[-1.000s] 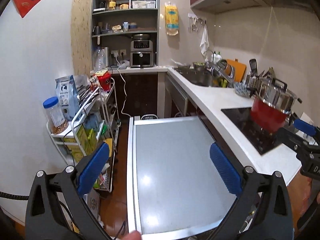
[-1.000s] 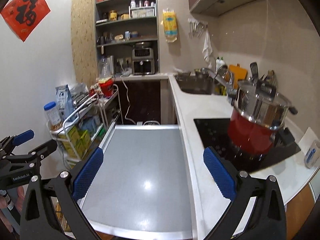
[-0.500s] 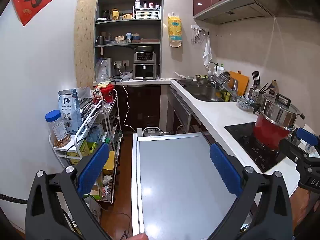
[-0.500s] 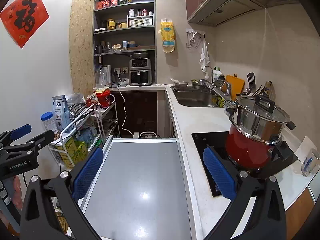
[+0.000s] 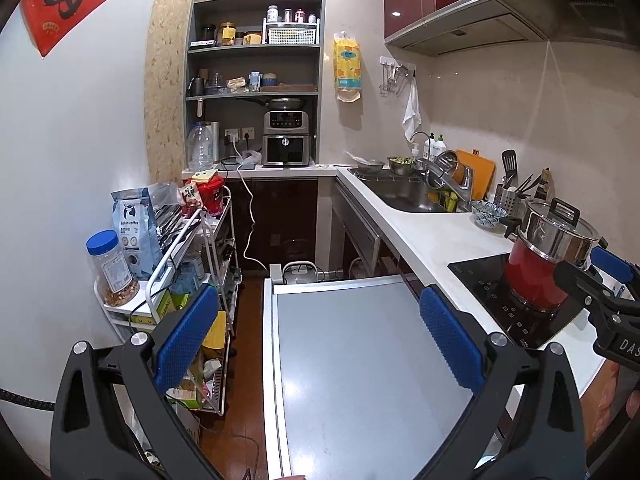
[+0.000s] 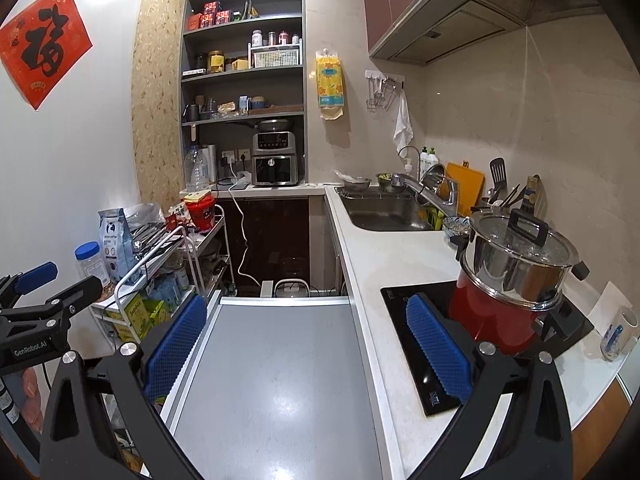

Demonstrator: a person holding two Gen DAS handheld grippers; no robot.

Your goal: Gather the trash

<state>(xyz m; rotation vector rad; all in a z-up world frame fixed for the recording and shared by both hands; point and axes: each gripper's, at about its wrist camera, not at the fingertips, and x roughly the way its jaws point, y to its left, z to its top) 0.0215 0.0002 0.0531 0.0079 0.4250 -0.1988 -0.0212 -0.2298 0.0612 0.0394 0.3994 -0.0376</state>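
We hold both grippers over the grey top [image 5: 360, 360] in the kitchen. Left gripper [image 5: 318, 338]: jaws spread, nothing between them. Right gripper [image 6: 306, 346]: jaws spread, empty, beside the red pot [image 6: 496, 320] on the hob [image 6: 416, 344]. We cannot tell which item is trash.

A red pot [image 6: 498, 322] with a steel lidded pot stacked on it sits on the black hob [image 6: 424, 344]. Behind the hob, a sink [image 6: 384, 210] is set in the white counter [image 6: 384, 264]. Left of the counter lies a grey panel [image 6: 276, 380], and beyond that a wire cart [image 5: 192, 248] holds a coffee bag [image 5: 132, 232] and a blue-lidded jar [image 5: 110, 268].
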